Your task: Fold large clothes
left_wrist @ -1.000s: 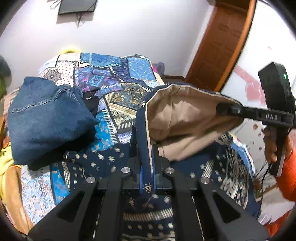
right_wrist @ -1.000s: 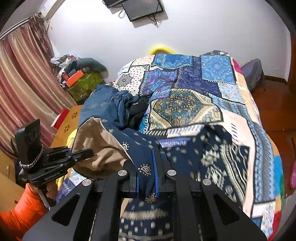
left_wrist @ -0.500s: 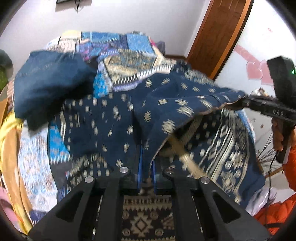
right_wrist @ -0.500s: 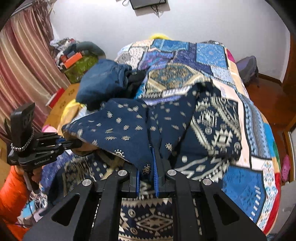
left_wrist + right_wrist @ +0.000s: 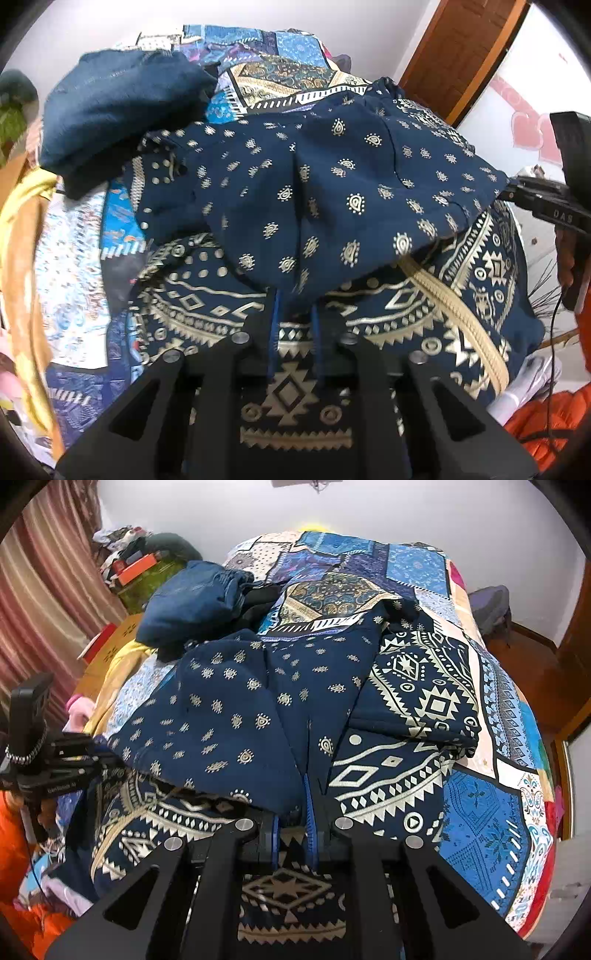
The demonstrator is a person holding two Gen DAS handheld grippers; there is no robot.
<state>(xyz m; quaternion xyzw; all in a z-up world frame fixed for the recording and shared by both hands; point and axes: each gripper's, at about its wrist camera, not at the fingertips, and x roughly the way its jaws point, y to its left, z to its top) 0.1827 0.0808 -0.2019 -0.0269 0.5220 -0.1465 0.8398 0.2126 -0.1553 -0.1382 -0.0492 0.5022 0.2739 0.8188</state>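
A large navy garment with cream print (image 5: pixel 351 192) is spread on the bed, its upper flap folded over the boldly patterned lower part (image 5: pixel 480 266). My left gripper (image 5: pixel 295 314) is at the flap's near edge. Its jaws are opening and its pads (image 5: pixel 275 325) stand apart, with the cloth edge resting over the tips. My right gripper (image 5: pixel 293 812) is shut on the flap's other near corner (image 5: pixel 240 720). Each gripper also shows in the other's view: the right gripper (image 5: pixel 517 192) clamped on the corner, the left gripper (image 5: pixel 103 760) at the flap's edge.
A pile of blue denim (image 5: pixel 192 598) lies on the patchwork bedspread (image 5: pixel 491 812) beyond the garment. Yellow cloth (image 5: pixel 22 221) hangs at the bed's left side. A wooden door (image 5: pixel 461 48) stands to the right, a curtain (image 5: pixel 44 572) and clutter to the left. The person's orange sleeve (image 5: pixel 546 424) is close by.
Both grippers carried the lifted flap forward and down onto the garment's lower part, so its beige lining is now hidden. The left pads have parted.
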